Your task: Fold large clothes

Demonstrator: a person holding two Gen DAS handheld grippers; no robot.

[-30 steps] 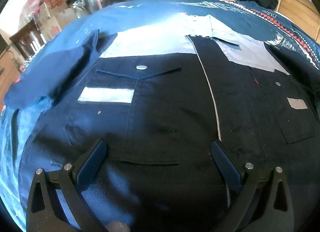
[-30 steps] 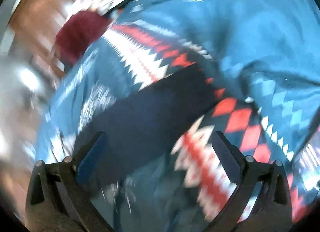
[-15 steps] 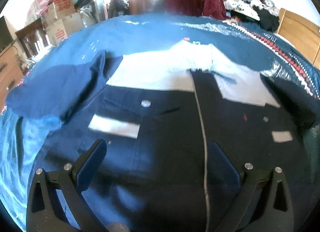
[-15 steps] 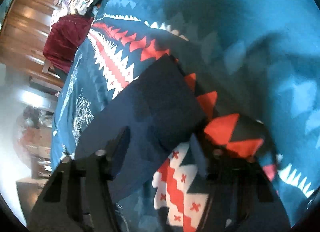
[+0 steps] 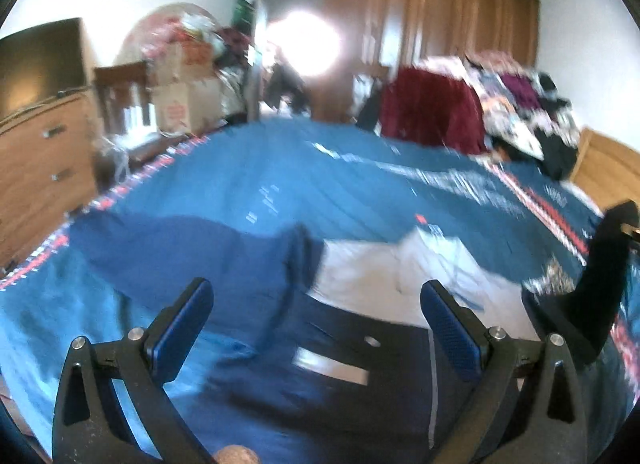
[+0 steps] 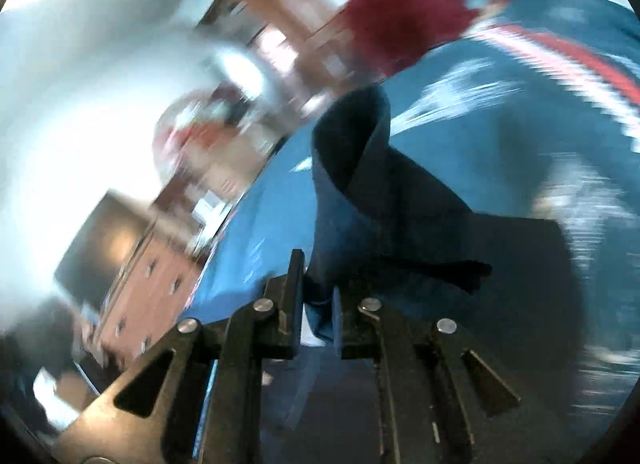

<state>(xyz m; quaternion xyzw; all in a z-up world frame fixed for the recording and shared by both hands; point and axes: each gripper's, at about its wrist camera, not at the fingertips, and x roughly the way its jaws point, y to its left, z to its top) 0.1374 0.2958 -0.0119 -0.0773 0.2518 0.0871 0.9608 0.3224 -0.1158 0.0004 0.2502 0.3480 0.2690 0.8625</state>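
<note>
Right gripper (image 6: 316, 320) jaws clamped together on a fold of the dark navy sleeve (image 6: 360, 168), cloth pinched between the pads and rising up off the bed as a twisted tube, cuff end standing free above the grip. Left gripper (image 5: 316, 328) jaws wide apart, nothing between them, hovering over the jacket (image 5: 360, 384) body near the near edge of the bed (image 5: 320, 168)

Risks, judged from here: the pinch looks to be on a thin bunched bit of sleeve, so a quick swing could pull it out of the jaws and drop the sleeve short of the chest. Nothing pins the body down, left jaws being off the fabric, so dragging the sleeve across may tow the whole jacket and skew the front panels. The sleeve is twisted in the air, likely lands rolled or creased not flat. Both views are motion blurred, so exact grip depth can't be told

Jacket: large work-style garment, dark navy body with pale grey shoulder yoke and collar (image 5: 432, 264), lying front up and spread on the blue patterned bedspread (image 5: 280, 184), collar toward the far edge. Pale stripe above the chest pocket, button on the flap, light placket line down the middle. Its other sleeve (image 5: 192, 248) lies flat out toward the bed's left edge, not folded in. Fabric looks heavy, stiffish, holds a crease. Fold barely begun
</note>
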